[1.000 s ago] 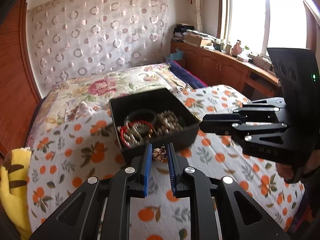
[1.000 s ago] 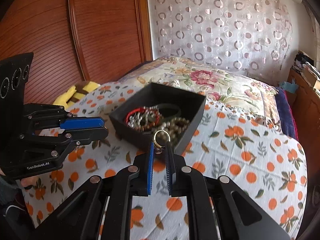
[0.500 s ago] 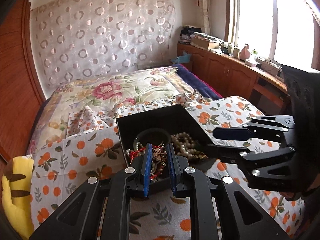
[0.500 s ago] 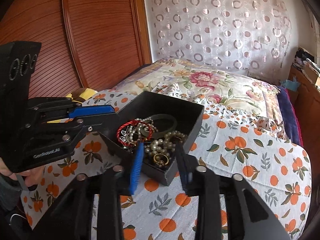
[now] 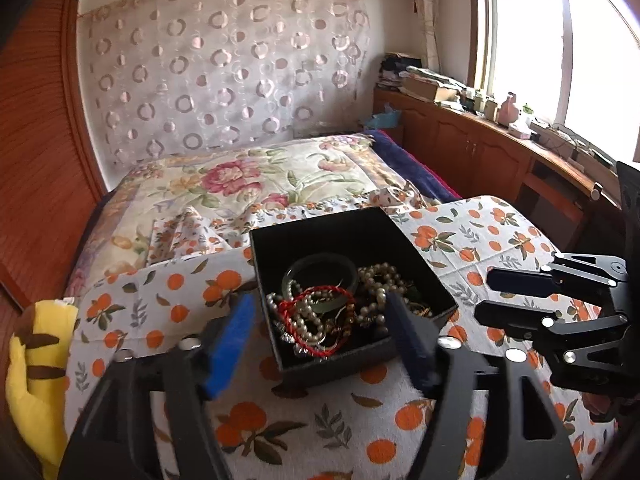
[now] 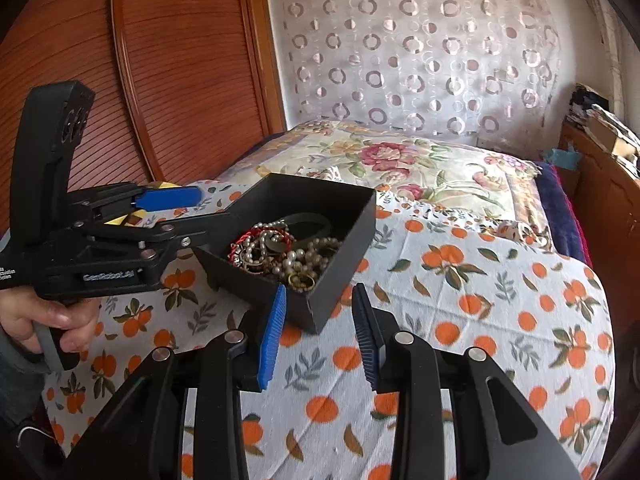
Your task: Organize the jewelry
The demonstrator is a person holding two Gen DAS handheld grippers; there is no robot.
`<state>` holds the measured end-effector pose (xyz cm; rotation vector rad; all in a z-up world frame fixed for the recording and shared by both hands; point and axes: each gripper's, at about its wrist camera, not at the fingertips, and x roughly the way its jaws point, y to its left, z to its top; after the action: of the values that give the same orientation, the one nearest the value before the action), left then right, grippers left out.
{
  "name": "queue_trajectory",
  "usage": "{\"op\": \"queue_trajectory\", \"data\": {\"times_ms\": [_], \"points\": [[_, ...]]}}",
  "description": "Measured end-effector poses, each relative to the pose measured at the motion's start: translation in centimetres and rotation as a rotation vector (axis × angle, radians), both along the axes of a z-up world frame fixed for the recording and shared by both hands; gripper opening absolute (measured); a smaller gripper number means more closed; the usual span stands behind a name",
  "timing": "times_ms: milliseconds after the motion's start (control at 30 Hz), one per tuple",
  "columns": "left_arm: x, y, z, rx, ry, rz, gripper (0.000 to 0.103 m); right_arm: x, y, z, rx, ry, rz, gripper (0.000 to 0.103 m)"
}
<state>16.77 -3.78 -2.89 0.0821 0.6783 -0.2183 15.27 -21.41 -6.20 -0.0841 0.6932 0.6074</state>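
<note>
Letting go, the left gripper (image 5: pixel 320 332) now has its fingers wide apart like the right gripper (image 6: pixel 320 320); both little charms now lie in the black box (image 5: pixel 332 236), mid-frame on the bed (image 5: pixel 500 232).

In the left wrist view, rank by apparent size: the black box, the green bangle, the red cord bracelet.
1. Black box, clearly largest.
2. Green bangle and red cord bracelet look about alike; overlapping jewelry hides parts of both, so unranked.

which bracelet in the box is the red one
The thin red cord bracelet, looped over the pearl strands at the black box's front-left; the dark green bangle behind is thick and solid.
</note>
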Motion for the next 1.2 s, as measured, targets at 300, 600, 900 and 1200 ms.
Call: {"op": "queue_trajectory", "data": {"times_ms": [300,600,900,1200], "points": [[-5.9,1.0,1.0,-0.004,-0.061,0.073,0.095,-4.8,-1.7,2.2,0.019,-0.123,-0.140,0.094],[-10.8,1.4,1.6,0.004,-0.079,0.146,0.095,-8.4,-2.6,3.3,0.055,-0.154,-0.229,0.100],[-13.0,1.7,1.2,-0.012,-0.089,0.145,0.095,-10.2,-2.7,3.3,0.061,-0.165,-0.246,0.100],[-13.0,1.4,0.8,-0.013,-0.095,0.156,0.095,-10.7,-3.0,2.9,0.068,-0.167,-0.267,0.100]]}}
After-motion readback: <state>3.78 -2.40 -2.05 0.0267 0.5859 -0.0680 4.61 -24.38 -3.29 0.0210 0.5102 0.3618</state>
